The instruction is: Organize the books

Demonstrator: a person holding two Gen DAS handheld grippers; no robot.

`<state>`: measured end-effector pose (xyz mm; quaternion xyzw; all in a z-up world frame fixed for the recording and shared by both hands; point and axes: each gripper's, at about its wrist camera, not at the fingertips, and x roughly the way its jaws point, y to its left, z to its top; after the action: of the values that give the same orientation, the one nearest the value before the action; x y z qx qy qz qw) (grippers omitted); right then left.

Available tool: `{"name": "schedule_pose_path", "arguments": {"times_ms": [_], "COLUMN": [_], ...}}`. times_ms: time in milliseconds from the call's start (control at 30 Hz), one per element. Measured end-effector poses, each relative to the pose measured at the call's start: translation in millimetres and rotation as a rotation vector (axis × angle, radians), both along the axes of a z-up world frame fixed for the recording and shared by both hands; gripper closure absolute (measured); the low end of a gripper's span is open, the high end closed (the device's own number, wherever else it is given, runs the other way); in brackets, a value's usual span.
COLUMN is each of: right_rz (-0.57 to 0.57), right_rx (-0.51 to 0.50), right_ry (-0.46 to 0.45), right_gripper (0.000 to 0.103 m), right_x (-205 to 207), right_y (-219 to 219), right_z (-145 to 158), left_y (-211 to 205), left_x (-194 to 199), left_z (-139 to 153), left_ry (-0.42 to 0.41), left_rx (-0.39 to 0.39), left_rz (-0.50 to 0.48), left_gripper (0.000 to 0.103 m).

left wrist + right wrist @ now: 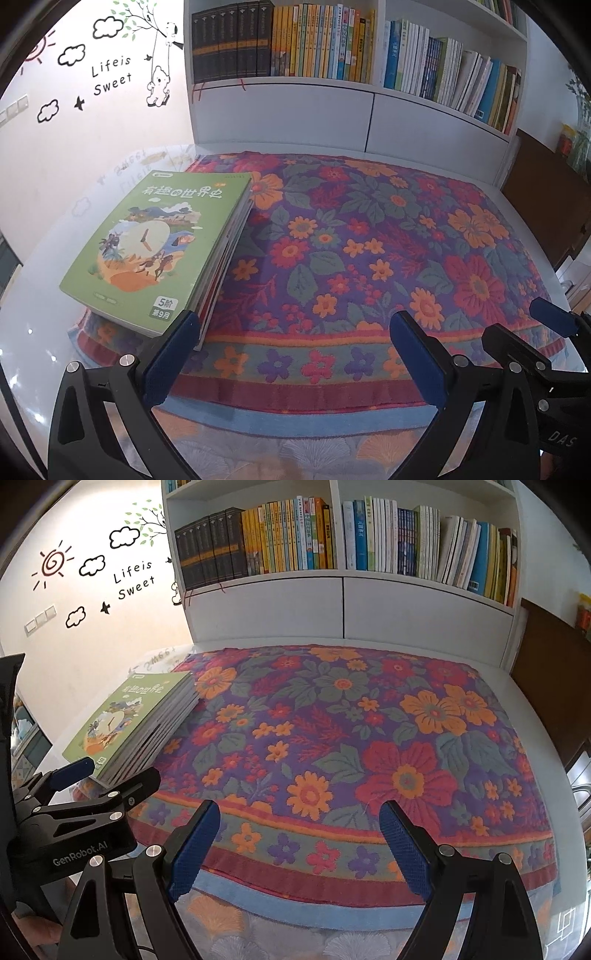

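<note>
Currently, the stack of books (159, 251) lies flat at the left edge of the floral cloth (369, 236), its green-covered top book (125, 716) face up with a clock picture on the cover and the page edges turned toward the cloth's middle. I read the stack as several thin volumes, slightly fanned at the near corner. From my left wrist view, the left gripper (295, 328) has its jaws spread wide — one blue-padded finger (177, 343) overlaps the stack's near corner in the picture, though I cannot tell whether it touches the books. Nothing sits between the pads. My right gripper (299, 819) is likewise spread wide and empty, poised over the near border of the cloth, well apart from the stack. The two grippers sit side by side, each showing at the edge of the other's view. The cloth covers a glossy white table (44, 332). Behind it stands a white bookshelf (343, 605) — its compartments are packed with upright books, dark volumes at the left, yellow and blue spines further right. Wall stickers (110, 74) reading "Life is Sweet" occupy the wall to the left.
</note>
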<state>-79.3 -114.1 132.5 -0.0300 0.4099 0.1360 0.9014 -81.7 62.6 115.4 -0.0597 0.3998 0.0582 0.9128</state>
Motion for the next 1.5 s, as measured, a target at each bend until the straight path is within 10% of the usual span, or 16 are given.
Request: {"name": "schedule_pose_path", "arguments": {"times_ms": [1500], "right_rz": [-0.016], "right_rx": [-0.005], "right_ry": [0.075], "right_gripper": [0.016], "right_x": [3], "right_y": [3], "right_z": [-10], "left_y": [-4], "left_x": [5], "left_z": [-4], "left_ry": [-0.001], "left_rx": [0.024], "left_rz": [-0.02], "left_gripper": [0.001]}}
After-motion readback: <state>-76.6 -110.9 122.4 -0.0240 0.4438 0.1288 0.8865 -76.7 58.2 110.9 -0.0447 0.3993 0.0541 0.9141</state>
